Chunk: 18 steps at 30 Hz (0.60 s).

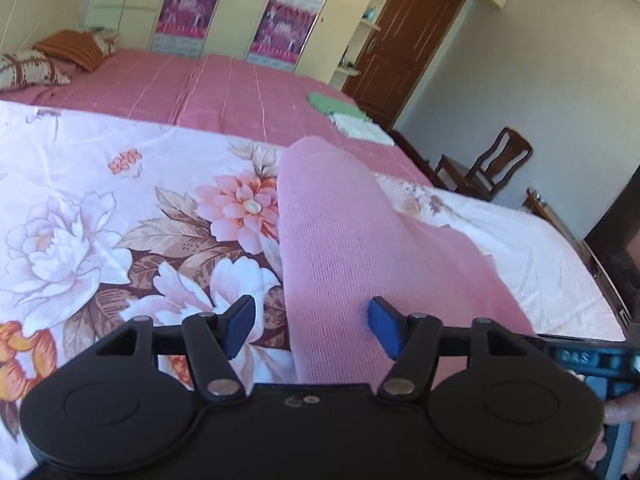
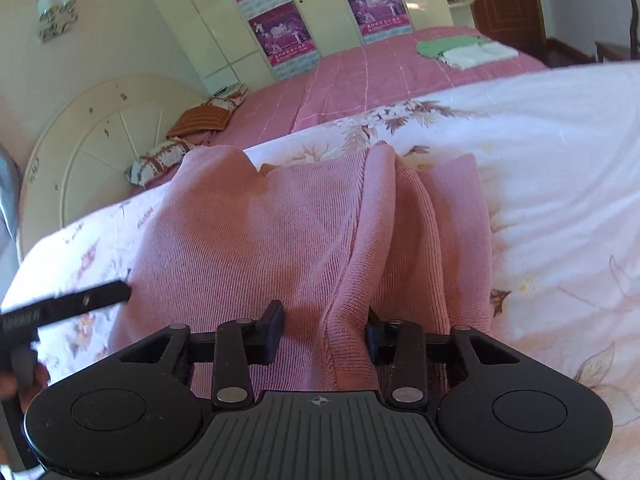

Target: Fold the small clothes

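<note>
Nearest the right wrist camera, the right gripper (image 2: 324, 334) straddles a raised fold of the pink knit garment (image 2: 280, 248); its two fingers stand either side of that ridge, close against the cloth, though whether the pads actually press it cannot be told. The garment lies bunched in several ridges on the floral sheet (image 2: 560, 208), its far hem ending short of the sheet's far edge.

In the left wrist view, the left gripper (image 1: 311, 330) has its blue pads (image 1: 240, 326) spread wide, apart from the cloth; the near edge of the garment runs under the gap between them. To its left the floral sheet lies open and flat; to the right it is pale and bare up to the bed's edge.

Beyond the sheet, the pink checked bedspread (image 1: 224, 92) stretches unoccupied toward the pillows (image 1: 52, 60). Folded green and white cloths (image 1: 348, 116) sit near its far right edge, well apart from the garment. A wardrobe (image 1: 236, 4) closes the far side.
</note>
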Available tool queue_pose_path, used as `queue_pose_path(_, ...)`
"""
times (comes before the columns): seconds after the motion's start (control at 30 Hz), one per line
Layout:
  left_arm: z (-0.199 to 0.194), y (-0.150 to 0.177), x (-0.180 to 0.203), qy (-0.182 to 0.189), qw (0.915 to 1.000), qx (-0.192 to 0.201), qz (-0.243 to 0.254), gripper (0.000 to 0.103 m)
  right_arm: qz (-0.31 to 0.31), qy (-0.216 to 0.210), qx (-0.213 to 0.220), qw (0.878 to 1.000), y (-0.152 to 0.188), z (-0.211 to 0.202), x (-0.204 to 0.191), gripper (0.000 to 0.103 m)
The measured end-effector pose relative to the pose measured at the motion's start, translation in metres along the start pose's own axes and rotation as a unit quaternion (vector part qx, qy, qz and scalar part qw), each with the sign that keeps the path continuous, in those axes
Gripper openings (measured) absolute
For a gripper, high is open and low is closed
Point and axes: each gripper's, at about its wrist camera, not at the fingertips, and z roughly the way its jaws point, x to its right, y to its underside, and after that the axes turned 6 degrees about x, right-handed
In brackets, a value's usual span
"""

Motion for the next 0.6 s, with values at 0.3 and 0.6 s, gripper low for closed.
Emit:
queue_pose_path(0.3, 0.008, -0.002, 0.041, 0.015, 0.9982, 0.002, 0.058, 0.053, -0.112, 0.051, 0.101, 0.987, -0.001, -0.046, -0.025, 0.008)
queue_pose_path(0.6, 0.025, 0.01, 0.053, -0.02, 0.9895, -0.024, 0.141, 0.065, 0.013, 0.043, 0.06, 0.997, 0.018, -0.025, 0.032, 0.014)
